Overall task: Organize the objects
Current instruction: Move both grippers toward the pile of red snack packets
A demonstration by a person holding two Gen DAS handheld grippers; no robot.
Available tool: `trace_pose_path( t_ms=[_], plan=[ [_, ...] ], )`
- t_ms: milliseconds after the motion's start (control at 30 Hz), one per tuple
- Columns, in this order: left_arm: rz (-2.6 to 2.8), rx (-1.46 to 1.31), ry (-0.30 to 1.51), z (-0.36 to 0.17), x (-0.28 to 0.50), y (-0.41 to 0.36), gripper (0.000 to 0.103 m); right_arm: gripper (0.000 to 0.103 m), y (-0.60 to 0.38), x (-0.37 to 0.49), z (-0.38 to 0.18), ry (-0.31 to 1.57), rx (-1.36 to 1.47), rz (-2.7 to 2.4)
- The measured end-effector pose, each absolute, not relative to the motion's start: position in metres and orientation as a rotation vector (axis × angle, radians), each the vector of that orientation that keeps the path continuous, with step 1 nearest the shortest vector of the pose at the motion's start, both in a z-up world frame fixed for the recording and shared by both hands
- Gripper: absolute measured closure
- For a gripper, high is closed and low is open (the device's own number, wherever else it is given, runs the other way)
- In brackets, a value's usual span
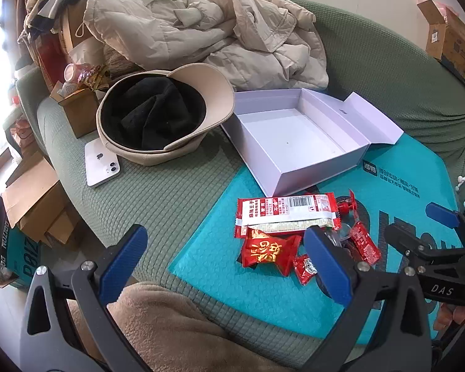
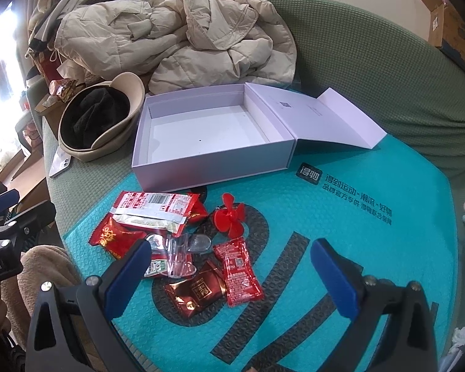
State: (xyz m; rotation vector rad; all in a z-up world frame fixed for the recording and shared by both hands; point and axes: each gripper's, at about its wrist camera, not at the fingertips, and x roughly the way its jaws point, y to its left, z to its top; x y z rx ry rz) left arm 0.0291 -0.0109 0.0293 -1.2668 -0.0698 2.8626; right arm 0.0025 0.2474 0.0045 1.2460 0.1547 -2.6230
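Observation:
An open, empty white box (image 1: 294, 136) (image 2: 207, 136) lies on a teal bubble mailer (image 1: 263, 294) (image 2: 372, 248) on the green sofa. In front of it lies a pile of small items: a long red-and-white snack packet (image 1: 286, 209) (image 2: 155, 206), a red candy (image 1: 268, 249) (image 2: 111, 237), red sauce sachets (image 1: 364, 241) (image 2: 240, 271), a dark red foil packet (image 2: 198, 291), a red toy propeller (image 2: 231, 215) and a clear plastic piece (image 2: 179, 257). My left gripper (image 1: 229, 266) is open, just left of the pile. My right gripper (image 2: 235, 282) is open, above the sachets; it also shows in the left wrist view (image 1: 424, 226).
A beige cap with a black beanie inside (image 1: 158, 114) (image 2: 99, 117) and a white phone (image 1: 102, 162) (image 2: 60, 164) lie left of the box. A beige puffer jacket (image 1: 207, 31) (image 2: 183, 40) is heaped behind. Cardboard boxes (image 1: 37, 204) stand off the sofa's left edge.

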Motion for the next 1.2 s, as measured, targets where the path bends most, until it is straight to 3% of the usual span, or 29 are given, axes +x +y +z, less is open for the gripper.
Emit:
trace_pose_path(
  t_ms=[1200],
  plan=[
    [2.892, -1.238, -0.024, 0.041, 0.064, 0.007, 0.001, 0.0, 0.267, 0.04, 0.011, 0.113, 1.183, -2.599]
  ],
)
